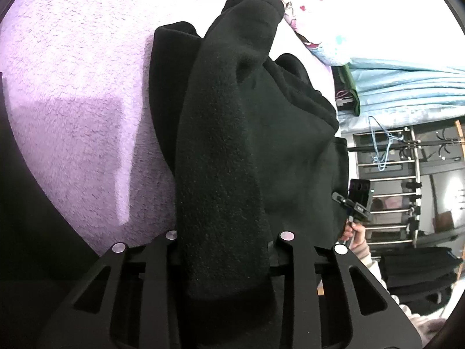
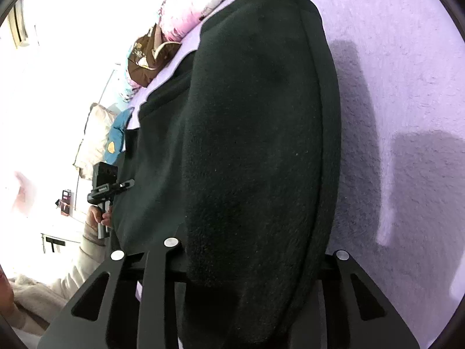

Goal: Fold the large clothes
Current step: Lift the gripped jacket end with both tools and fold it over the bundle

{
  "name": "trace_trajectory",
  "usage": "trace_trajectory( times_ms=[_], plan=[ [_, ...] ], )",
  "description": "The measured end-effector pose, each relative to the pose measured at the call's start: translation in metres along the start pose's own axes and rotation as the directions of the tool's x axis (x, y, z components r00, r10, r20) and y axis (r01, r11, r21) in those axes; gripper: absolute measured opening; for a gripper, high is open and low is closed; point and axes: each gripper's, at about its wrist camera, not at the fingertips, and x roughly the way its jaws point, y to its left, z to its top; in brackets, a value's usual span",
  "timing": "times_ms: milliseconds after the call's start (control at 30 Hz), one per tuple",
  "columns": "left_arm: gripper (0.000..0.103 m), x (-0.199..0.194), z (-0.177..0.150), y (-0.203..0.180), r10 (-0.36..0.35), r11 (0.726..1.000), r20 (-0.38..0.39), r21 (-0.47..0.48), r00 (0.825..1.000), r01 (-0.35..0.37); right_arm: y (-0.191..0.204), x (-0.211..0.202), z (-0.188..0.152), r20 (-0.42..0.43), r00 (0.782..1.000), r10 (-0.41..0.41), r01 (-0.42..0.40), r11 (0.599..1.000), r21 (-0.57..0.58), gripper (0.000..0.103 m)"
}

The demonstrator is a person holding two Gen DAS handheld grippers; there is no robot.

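A large black fleece garment (image 1: pixel 232 145) hangs over a lilac fluffy blanket (image 1: pixel 72 72). My left gripper (image 1: pixel 226 261) is shut on a thick bunched fold of it, which covers the fingertips. In the right wrist view the same garment (image 2: pixel 255 145) fills the middle, and my right gripper (image 2: pixel 250 270) is shut on another fold of it. Each gripper shows in the other's view, held by a hand at the garment's far edge: the right one (image 1: pixel 359 200) and the left one (image 2: pixel 106 186).
The lilac blanket (image 2: pixel 407 101) covers the bed. A pink floral pillow (image 2: pixel 189 8) and a brown cloth (image 2: pixel 148 55) lie at the head. A light blue bedcover (image 1: pixel 407 87), a metal ladder (image 1: pixel 389 192) and a blue hanger (image 1: pixel 383 145) stand beyond the bed.
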Motion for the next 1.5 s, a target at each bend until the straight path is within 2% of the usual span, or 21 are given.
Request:
trace_trajectory(
  times_ms=[100, 333, 667, 900, 1200, 1367, 1500],
  plan=[
    [0.027, -0.002, -0.001, -0.003, -0.010, 1.000, 0.000, 0.001, 1.000, 0.010, 0.017, -0.006, -0.002, 0.031, 0.999, 0.011, -0.010, 1.000, -0.013, 0.027],
    [0.025, -0.012, -0.004, -0.016, -0.029, 0.999, 0.015, 0.017, 0.999, 0.028, 0.080, -0.026, -0.004, 0.089, 0.996, 0.014, -0.001, 0.990, -0.141, 0.025],
    [0.023, -0.028, -0.019, -0.065, -0.102, 0.991, 0.037, 0.092, 0.994, 0.098, 0.155, -0.054, -0.015, 0.122, 0.992, 0.032, 0.000, 0.967, -0.257, 0.025],
    [0.021, -0.029, -0.050, -0.097, -0.113, 0.985, 0.024, 0.137, 0.993, 0.109, 0.194, -0.091, -0.035, 0.154, 0.988, 0.024, 0.023, 0.954, -0.299, 0.024],
    [0.020, -0.049, -0.105, -0.162, -0.072, 0.960, 0.054, 0.275, 0.996, 0.055, 0.242, -0.121, -0.072, 0.164, 0.986, -0.003, 0.058, 0.942, -0.329, 0.024],
    [0.020, -0.054, -0.123, -0.165, -0.088, 0.957, 0.057, 0.282, 0.994, 0.069, 0.266, -0.133, -0.090, 0.158, 0.987, -0.013, 0.069, 0.933, -0.353, 0.024],
    [0.019, -0.077, -0.140, -0.159, -0.111, 0.960, 0.078, 0.266, 0.991, 0.087, 0.293, -0.130, -0.096, 0.151, 0.989, -0.005, 0.063, 0.922, -0.383, 0.024]
  ],
)
